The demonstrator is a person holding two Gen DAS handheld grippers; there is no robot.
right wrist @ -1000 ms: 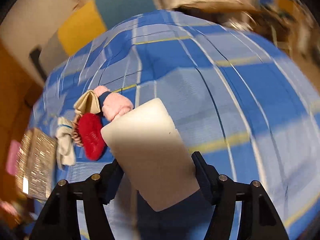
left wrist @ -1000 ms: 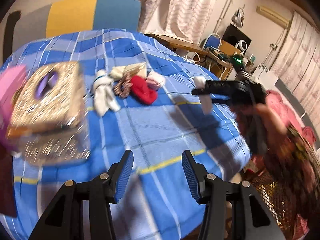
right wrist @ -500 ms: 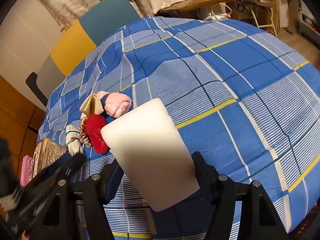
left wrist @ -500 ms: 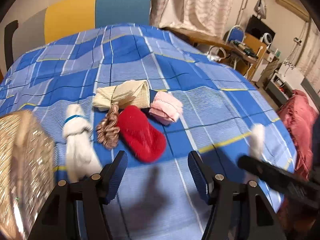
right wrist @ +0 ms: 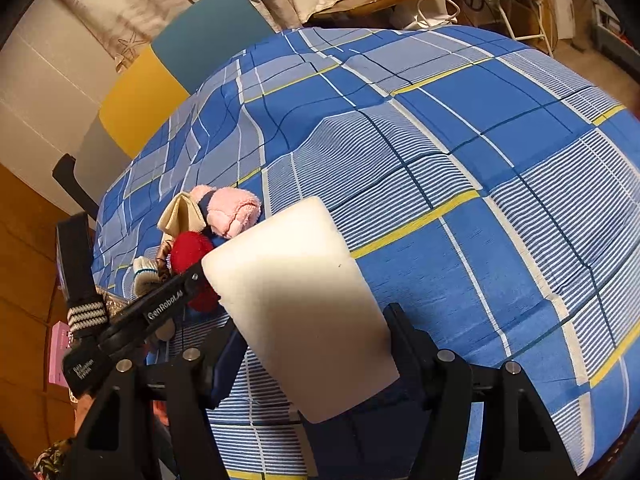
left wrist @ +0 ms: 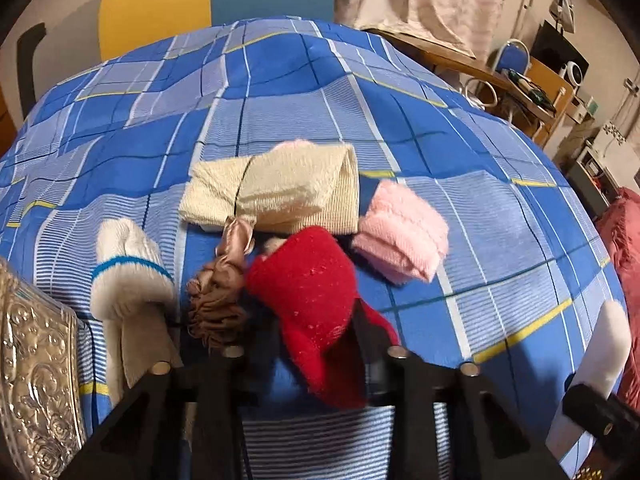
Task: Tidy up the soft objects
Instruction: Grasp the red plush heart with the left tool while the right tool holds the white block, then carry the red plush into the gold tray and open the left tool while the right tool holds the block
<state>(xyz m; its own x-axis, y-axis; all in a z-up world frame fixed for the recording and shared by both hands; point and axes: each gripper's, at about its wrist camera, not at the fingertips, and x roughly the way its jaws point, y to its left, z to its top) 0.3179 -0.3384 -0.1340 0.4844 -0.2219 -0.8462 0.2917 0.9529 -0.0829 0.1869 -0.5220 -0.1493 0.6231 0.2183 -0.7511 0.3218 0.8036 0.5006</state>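
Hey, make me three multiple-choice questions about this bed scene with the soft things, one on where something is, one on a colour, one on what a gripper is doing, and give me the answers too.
1. Where does the pink folded cloth lie in the left wrist view?
A. to the right of the red sock
B. on the silver box
C. under the white sock

2. What colour is the band on the white sock?
A. green
B. blue
C. red

3. What is the right gripper doing?
A. open over bare bedspread
B. shut on a white foam block
C. shut on the beige cloth

Answers:
1 A: it rests on the bedspread, right of the red sock.
2 B: a blue ring circles its cuff.
3 B: the white foam block sits clamped between its fingers.
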